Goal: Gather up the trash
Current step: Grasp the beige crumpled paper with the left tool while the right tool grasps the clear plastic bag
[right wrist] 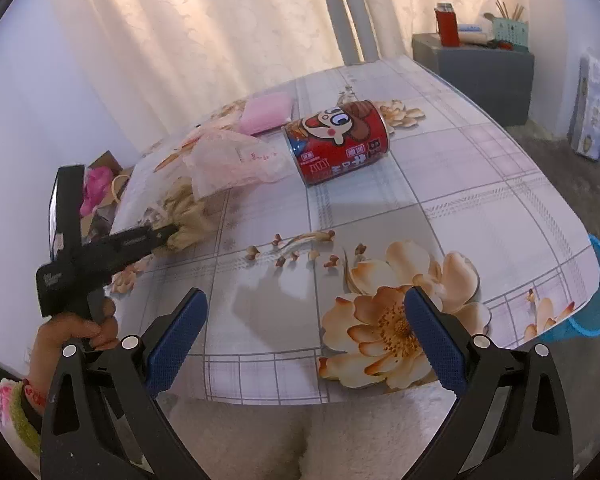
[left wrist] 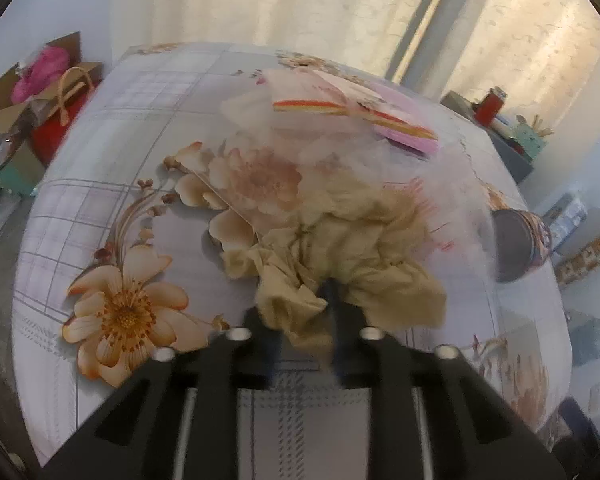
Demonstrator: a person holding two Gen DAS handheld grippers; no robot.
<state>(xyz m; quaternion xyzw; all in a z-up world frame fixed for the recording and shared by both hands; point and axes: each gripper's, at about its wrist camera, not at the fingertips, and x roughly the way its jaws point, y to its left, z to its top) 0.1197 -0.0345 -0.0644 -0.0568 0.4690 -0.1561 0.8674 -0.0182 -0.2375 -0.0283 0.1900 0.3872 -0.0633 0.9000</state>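
A crumpled tan paper napkin (left wrist: pixel 340 248) lies on the floral tablecloth (left wrist: pixel 100 184). My left gripper (left wrist: pixel 304 312) is shut on the napkin's near edge; it also shows in the right wrist view (right wrist: pixel 168 236) pinching the napkin (right wrist: pixel 188 212). A clear plastic bag (left wrist: pixel 300 128) lies behind the napkin and also shows in the right wrist view (right wrist: pixel 236 156). A red can (right wrist: pixel 336 140) lies on its side mid-table. A pink sponge (right wrist: pixel 266 112) sits behind it. My right gripper (right wrist: pixel 304 328) is open and empty above the table's near edge.
A blue bin (right wrist: pixel 598 292) stands past the table's right edge. A cardboard box (left wrist: pixel 32 96) with a red bag sits on the floor at left. A grey cabinet (right wrist: pixel 484 68) with utensils stands by the curtains.
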